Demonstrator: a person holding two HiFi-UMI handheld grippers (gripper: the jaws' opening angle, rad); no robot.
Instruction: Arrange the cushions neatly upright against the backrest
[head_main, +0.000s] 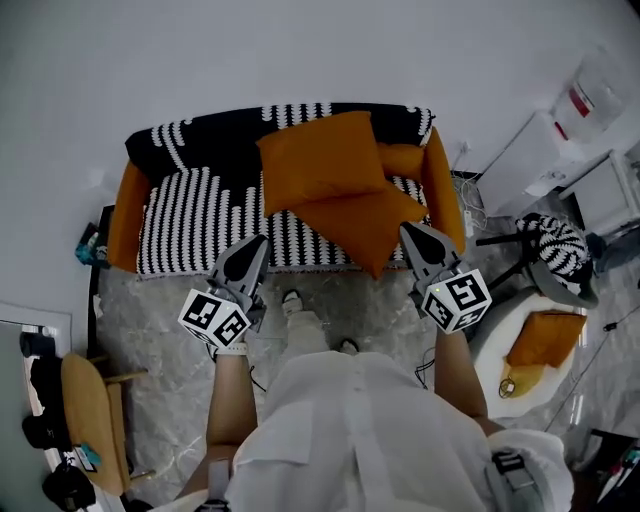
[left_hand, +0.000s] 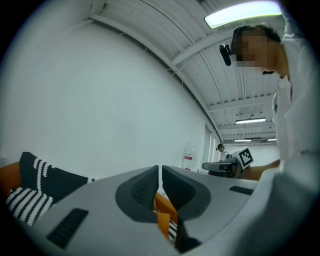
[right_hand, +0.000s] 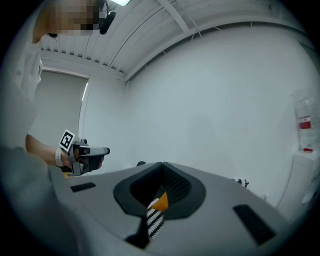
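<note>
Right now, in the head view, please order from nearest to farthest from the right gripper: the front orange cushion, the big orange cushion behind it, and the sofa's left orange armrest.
From the right gripper:
1. front orange cushion, just beside it, at the seat's front edge.
2. big orange cushion, farther back on the seat.
3. left orange armrest, at the sofa's far end.
</note>
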